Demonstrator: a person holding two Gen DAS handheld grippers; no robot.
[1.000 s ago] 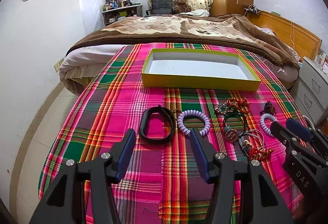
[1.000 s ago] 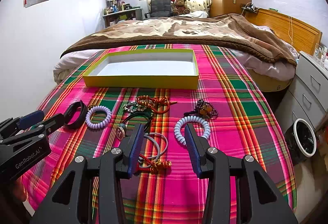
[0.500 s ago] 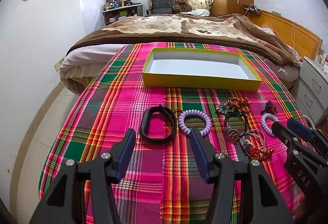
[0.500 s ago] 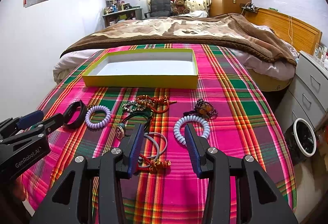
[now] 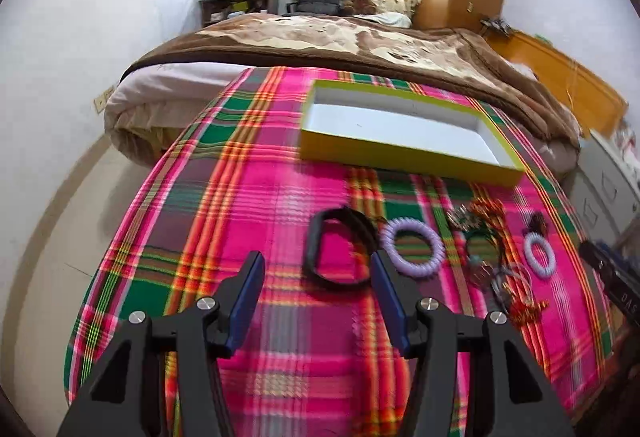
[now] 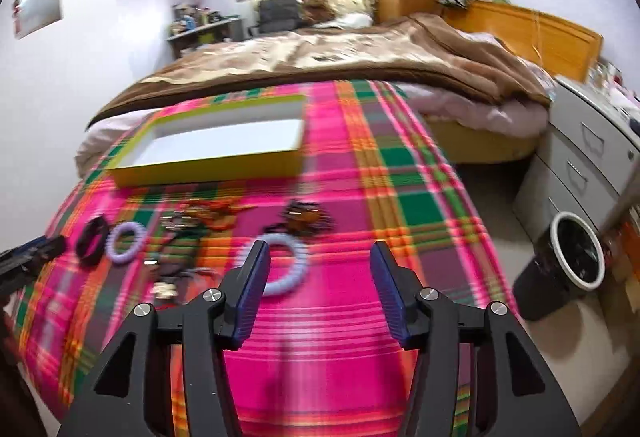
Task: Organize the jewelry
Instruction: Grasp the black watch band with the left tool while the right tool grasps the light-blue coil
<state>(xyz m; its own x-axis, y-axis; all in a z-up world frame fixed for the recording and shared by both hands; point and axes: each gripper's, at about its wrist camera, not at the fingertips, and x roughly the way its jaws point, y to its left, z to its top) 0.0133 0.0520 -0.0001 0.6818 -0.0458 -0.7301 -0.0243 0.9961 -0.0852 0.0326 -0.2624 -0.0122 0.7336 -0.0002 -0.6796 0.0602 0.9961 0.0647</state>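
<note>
- The bed is covered at the near end by a plaid cloth; the cloth's left edge drops to bare floor, its right edge to a drawer unit and a bin.
- The yellow box is seen empty on the cloth, so nothing is judged sorted yet; every piece is left.
- Clear cloth lies between box and jewelry, leaving open room for carrying.
- The jewelry is laid in a row nearer than the box: black band, lilac coil, a tangled pile, pale coil, dark beaded piece.
- The left gripper is held spread and empty, the black band just beyond its right finger.
- The right gripper has just been opened wider; nothing is between its fingers, and the pale coil lies at its left finger.
</note>
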